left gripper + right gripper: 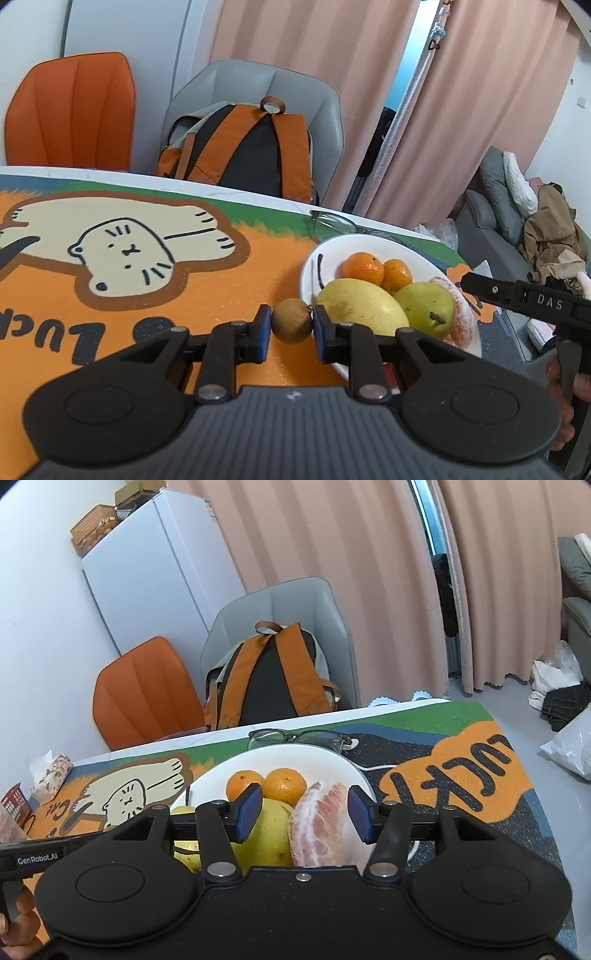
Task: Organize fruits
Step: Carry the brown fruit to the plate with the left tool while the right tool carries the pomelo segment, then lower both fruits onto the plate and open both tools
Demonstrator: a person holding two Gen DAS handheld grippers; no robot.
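Note:
A white plate (312,267) on the cat-print mat holds two oranges (363,268), a yellow mango (362,310), a green pear (426,308) and a peeled pomelo piece (463,317). My left gripper (291,329) is closed around a small brown round fruit (291,320) just left of the plate, low over the mat. My right gripper (303,814) is open above the plate (332,755), its fingers either side of the pomelo piece (319,825) and the pear (269,834). The oranges (284,784) lie beyond it.
Eyeglasses (299,738) lie on the mat behind the plate. A grey chair with an orange backpack (243,147) and an orange chair (70,110) stand past the table's far edge. A red basket (14,805) and a snack bag (55,771) sit at the left.

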